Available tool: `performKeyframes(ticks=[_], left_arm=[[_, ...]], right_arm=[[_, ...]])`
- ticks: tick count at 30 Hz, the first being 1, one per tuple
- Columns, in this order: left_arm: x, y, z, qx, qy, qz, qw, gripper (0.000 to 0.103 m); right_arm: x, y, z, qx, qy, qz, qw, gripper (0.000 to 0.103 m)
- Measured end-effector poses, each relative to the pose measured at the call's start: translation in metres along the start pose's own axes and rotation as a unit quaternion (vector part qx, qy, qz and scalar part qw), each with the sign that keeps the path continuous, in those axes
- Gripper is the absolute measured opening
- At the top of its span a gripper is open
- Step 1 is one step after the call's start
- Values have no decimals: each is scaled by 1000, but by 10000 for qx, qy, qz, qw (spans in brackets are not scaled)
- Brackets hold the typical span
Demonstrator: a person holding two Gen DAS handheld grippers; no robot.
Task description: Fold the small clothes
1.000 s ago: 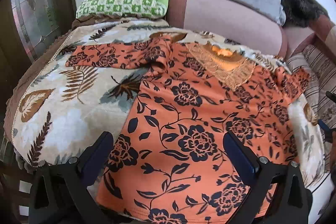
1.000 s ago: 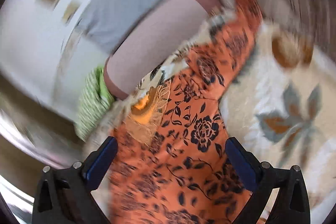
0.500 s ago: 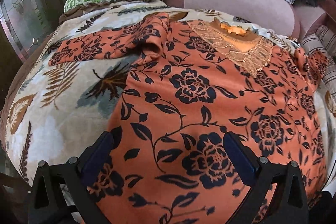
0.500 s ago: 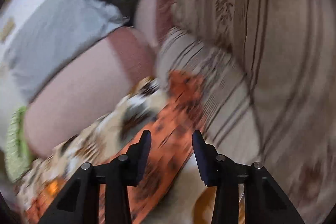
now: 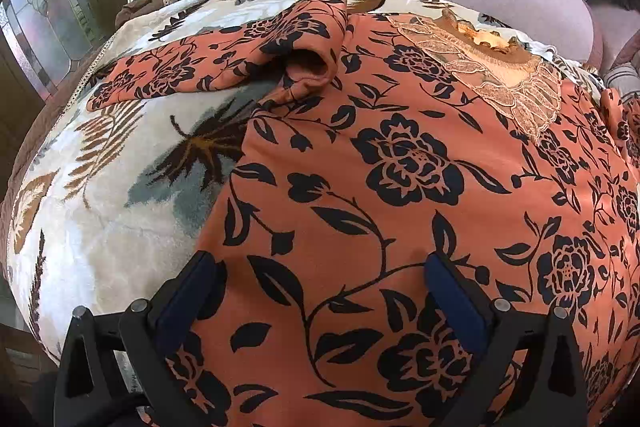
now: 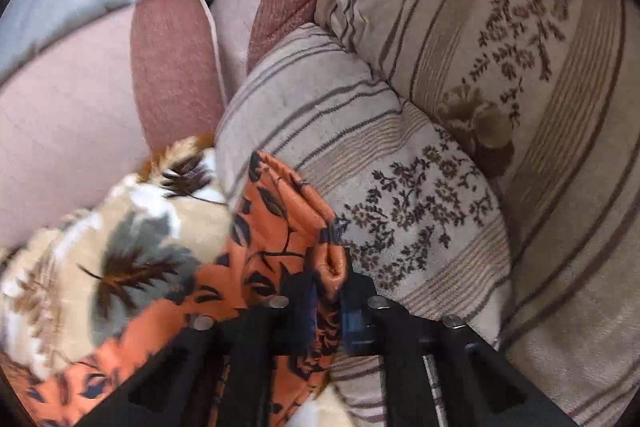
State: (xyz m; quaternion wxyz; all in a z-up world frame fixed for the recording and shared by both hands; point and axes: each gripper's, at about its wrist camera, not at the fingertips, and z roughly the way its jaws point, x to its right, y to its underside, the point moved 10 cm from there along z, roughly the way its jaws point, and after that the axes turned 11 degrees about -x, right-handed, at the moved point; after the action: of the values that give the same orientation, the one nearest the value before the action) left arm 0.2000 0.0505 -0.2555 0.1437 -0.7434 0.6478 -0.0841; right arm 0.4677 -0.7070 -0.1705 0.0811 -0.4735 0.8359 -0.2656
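Right gripper (image 6: 326, 291) apparently pinches the orange top's (image 5: 400, 187) sleeve (image 6: 288, 223); draw it inward flat while the left gripper (image 5: 320, 291), jaws spread, steadies the body

Orange top (image 5: 400, 187) with black roses lies spread flat, face up, lace neckline (image 5: 500, 75) at the far end, 1 sleeve (image 5: 224, 63) stretched out sideways, its shoulder bunched.

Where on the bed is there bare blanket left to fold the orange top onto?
Bare leaf-print blanket lies left of the orange top, below its spread sleeve. The right side is crowded: striped cushions butt against the sleeve pinched in the right claw.
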Motion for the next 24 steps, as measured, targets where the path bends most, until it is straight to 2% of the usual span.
performKeyframes(ticks=[3, 6, 9, 12, 13, 16, 17, 19, 20, 22, 24], left_arm=[[-3, -1, -7, 120, -5, -8, 9999, 103], [-9, -2, -16, 222, 134, -116, 9996, 103], [-16, -2, -32, 396, 300, -221, 9985, 103], [-27, 2, -49, 600, 490, -334, 9964, 103], [-31, 3, -54, 661, 534, -368, 9957, 103], [-50, 9, -67, 823, 669, -516, 9930, 103], [-60, 11, -70, 846, 711, -593, 9921, 103], [-74, 15, -73, 867, 790, -710, 9906, 103], [-84, 18, -74, 872, 807, -803, 9897, 103], [-100, 23, -75, 872, 849, -960, 9879, 103], [-118, 29, -76, 881, 808, -1092, 9868, 103]], right_arm=[[-11, -4, -28, 310, -170, -30, 9994, 8], [-36, -10, -85, 717, -609, -208, 9954, 8], [-75, -10, -170, 1161, -1285, -430, 9840, 8], [-133, 6, -264, 1421, -2180, -720, 9629, 8], [-160, 19, -305, 1525, -2542, -855, 9512, 8], [-226, 61, -384, 1684, -3230, -1193, 9236, 8], [-254, 82, -406, 1658, -3469, -1338, 9134, 8], [-307, 124, -433, 1603, -3699, -1589, 9012, 8], [-338, 150, -437, 1531, -3777, -1687, 8975, 8], [-390, 191, -421, 1090, -3949, -1795, 8944, 8], [-442, 237, -391, 768, -3905, -1867, 8982, 12]])
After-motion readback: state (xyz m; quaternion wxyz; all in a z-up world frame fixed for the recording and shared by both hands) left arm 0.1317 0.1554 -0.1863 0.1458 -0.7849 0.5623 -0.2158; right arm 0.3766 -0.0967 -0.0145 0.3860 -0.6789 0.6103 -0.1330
